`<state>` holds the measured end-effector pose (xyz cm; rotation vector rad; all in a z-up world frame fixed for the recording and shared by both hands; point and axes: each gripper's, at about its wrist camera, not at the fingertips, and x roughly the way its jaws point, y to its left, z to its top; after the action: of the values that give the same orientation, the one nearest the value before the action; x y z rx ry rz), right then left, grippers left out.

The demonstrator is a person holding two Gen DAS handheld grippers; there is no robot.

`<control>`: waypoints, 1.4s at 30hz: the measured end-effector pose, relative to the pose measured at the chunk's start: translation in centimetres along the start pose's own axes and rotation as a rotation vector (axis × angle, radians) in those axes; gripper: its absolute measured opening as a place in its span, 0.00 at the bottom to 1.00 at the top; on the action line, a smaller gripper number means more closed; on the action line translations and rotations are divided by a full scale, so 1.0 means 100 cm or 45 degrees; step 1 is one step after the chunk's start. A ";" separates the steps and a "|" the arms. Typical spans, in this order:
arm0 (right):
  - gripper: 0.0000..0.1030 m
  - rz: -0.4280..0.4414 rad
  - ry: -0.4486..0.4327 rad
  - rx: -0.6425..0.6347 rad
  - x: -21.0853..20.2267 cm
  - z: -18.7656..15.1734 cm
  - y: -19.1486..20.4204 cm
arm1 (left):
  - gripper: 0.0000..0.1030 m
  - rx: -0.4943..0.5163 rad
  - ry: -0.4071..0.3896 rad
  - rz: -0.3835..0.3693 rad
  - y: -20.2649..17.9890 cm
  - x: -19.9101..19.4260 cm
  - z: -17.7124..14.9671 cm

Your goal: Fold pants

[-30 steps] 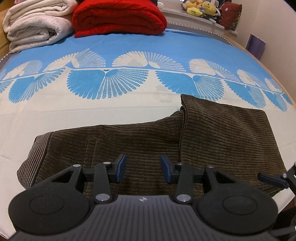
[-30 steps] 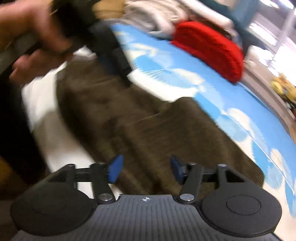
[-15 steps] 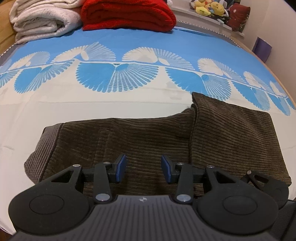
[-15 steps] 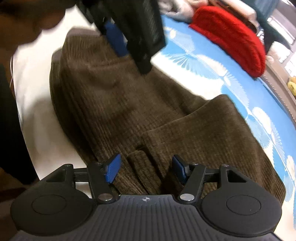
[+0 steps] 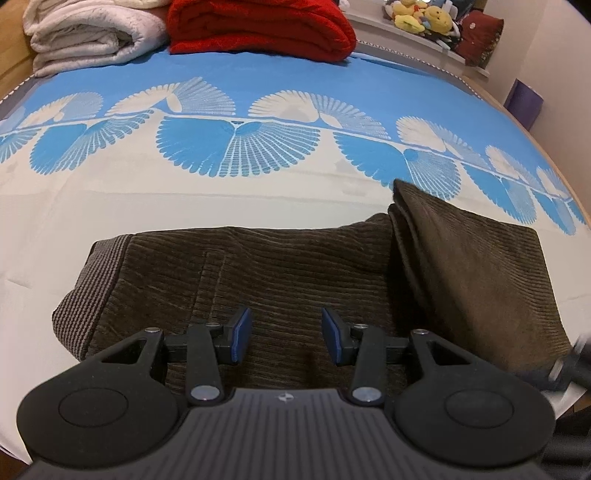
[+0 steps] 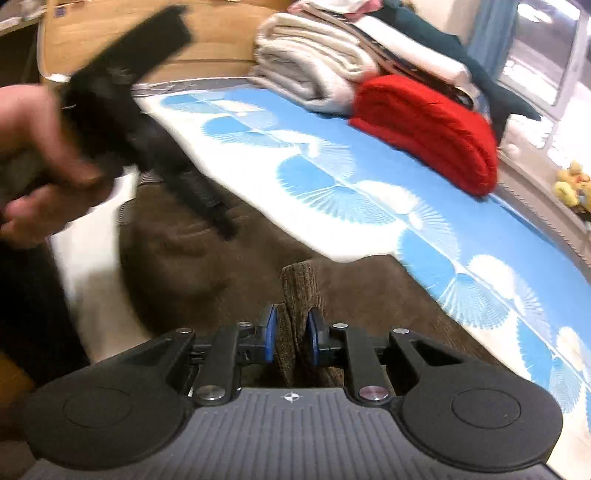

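Between the right gripper (image 6: 291, 334) jaws, closed narrow, a bunched fold of the brown corduroy pants (image 5: 295, 273) is pinched & stands upright. Left gripper (image 5: 286, 334) jaws are spread wide w/ nothing held, hovering just above the mid-section; contact cannot be told. Pants are laid across the bed (image 5: 184, 206) near its front edge, leg end doubled over at right. Risk, as judged: w/ only a thick bunch pinched, layers could slip or drag unevenly when lifted, skewing the fold. Farther back, a red blanket (image 5: 258, 27) is seen.
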<state>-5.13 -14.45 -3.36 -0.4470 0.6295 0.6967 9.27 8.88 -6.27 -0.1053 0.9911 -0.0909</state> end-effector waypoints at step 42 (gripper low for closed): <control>0.66 -0.404 0.385 1.490 -0.044 -0.185 -0.157 | 0.58 0.517 0.110 -0.241 -0.102 0.018 -0.043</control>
<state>-3.69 -37.82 -11.18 0.4471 1.0987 -0.1144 6.40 -1.61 -8.80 0.1788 1.0295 -0.4705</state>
